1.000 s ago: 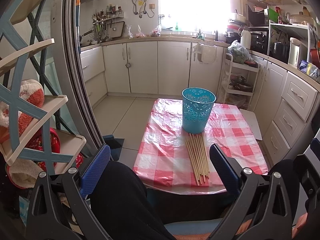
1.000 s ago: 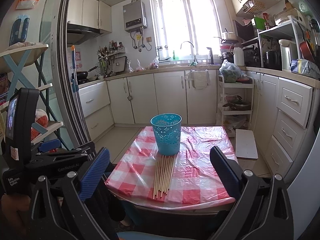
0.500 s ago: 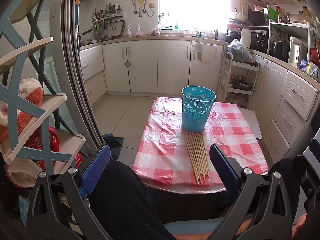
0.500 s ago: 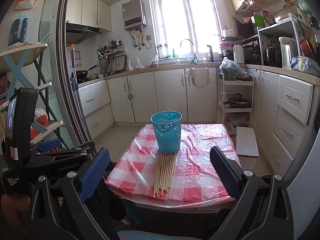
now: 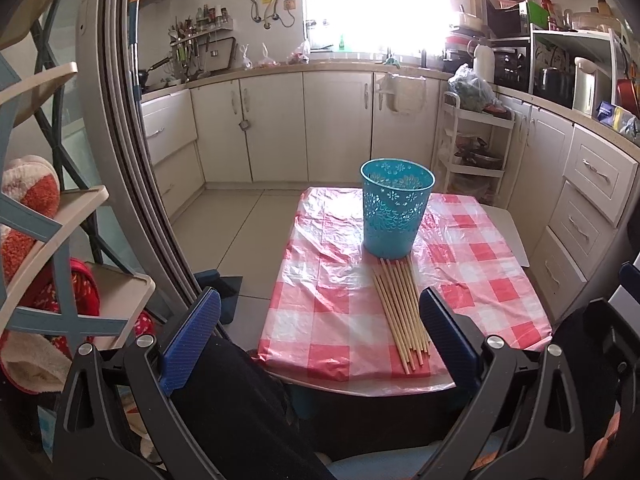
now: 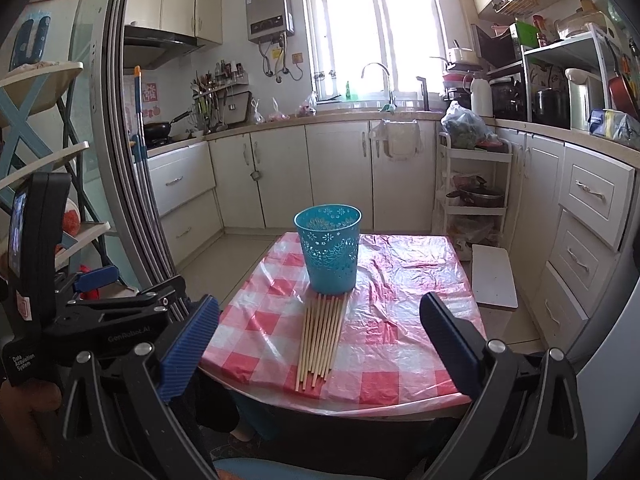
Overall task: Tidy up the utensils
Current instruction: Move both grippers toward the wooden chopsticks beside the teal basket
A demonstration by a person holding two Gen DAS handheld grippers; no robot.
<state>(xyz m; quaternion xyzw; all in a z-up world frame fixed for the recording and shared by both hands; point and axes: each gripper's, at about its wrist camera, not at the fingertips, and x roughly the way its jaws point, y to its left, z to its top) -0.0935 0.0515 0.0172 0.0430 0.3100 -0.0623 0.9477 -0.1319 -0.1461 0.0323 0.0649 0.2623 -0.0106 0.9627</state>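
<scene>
Several wooden chopsticks (image 5: 402, 312) (image 6: 322, 336) lie side by side on a small table with a red-and-white checked cloth (image 5: 336, 300) (image 6: 396, 320). Their far ends touch the base of an upright blue perforated plastic cup (image 5: 396, 212) (image 6: 330, 248). My left gripper (image 5: 320, 332) hangs open, short of the table's near edge and a little left of the chopsticks. Wide open too, my right gripper (image 6: 320, 336) is held back from the near edge, with the chopsticks centred in its view. The left gripper's body (image 6: 100, 312) shows at the left of the right wrist view. Both grippers hold nothing.
A person's dark-clothed leg (image 5: 224, 400) lies under the left gripper. A sliding door frame (image 5: 120, 160) and a shelf rack with towels (image 5: 44, 248) stand left. White cabinets (image 6: 592, 232), a trolley (image 6: 472, 192) and a white board (image 6: 494, 276) flank the table's right.
Both cameras have tilted slightly downward and drifted a little nearer the table. The chopsticks and cup have not moved, and both grippers stay open.
</scene>
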